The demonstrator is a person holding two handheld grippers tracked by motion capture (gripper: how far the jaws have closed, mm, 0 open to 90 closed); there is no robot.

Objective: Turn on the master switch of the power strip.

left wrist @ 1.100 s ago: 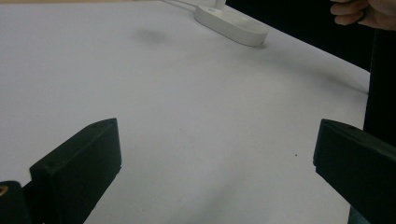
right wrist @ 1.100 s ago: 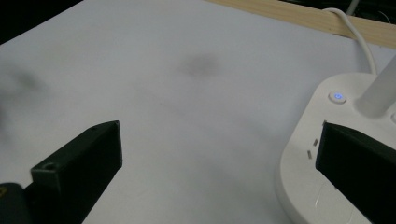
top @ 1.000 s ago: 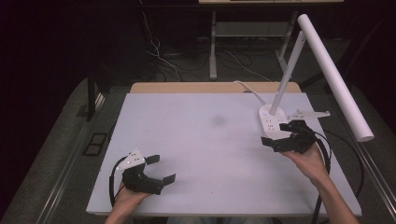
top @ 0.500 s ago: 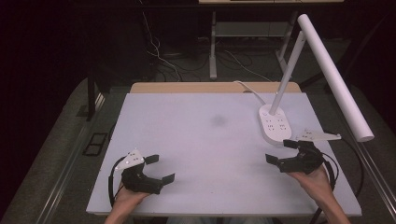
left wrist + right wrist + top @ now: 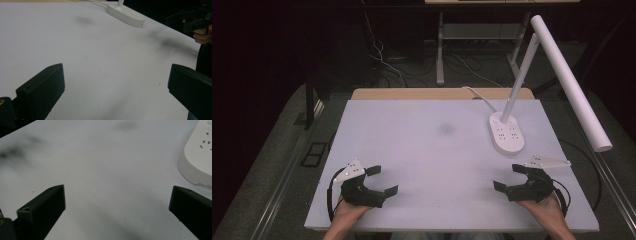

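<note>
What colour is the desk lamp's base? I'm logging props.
White, with small grey markings on top. The desk lamp's base shows best in the high view.

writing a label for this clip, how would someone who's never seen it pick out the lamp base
Start at the white table and go to its far right corner. There lies the lamp base, a flat white oval with small buttons on top. A thin white arm slants up from it, and it is the sole object resting on the table besides the two hand-held grippers.

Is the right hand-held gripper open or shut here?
Open: the right hand-held gripper has its jaws spread wide, with bare table between them.
</note>
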